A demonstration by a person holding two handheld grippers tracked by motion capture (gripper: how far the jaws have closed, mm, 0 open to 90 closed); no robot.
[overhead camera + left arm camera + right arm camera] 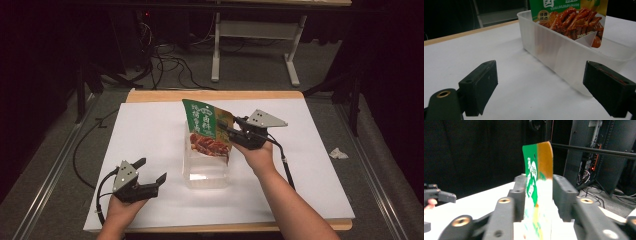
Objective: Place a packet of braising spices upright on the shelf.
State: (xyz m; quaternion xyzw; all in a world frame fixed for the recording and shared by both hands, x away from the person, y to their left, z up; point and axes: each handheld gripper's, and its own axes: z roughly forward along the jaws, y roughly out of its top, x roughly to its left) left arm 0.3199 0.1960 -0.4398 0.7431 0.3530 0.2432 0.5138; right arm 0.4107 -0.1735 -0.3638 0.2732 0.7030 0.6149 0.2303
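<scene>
Glossy snack pouch (206,127) pinched in right claw (231,127), over translucent tub (206,170)

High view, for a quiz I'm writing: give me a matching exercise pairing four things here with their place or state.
Things:
1. snack bag
2. clear tub
3. left gripper
4. crumpled paper

States:
A. open, holding nothing
B. on the floor, right of the table
C. clamped in the right gripper, lower end in the tub
D. standing on the white table

Pairs: 1-C, 2-D, 3-A, 4-B
</scene>
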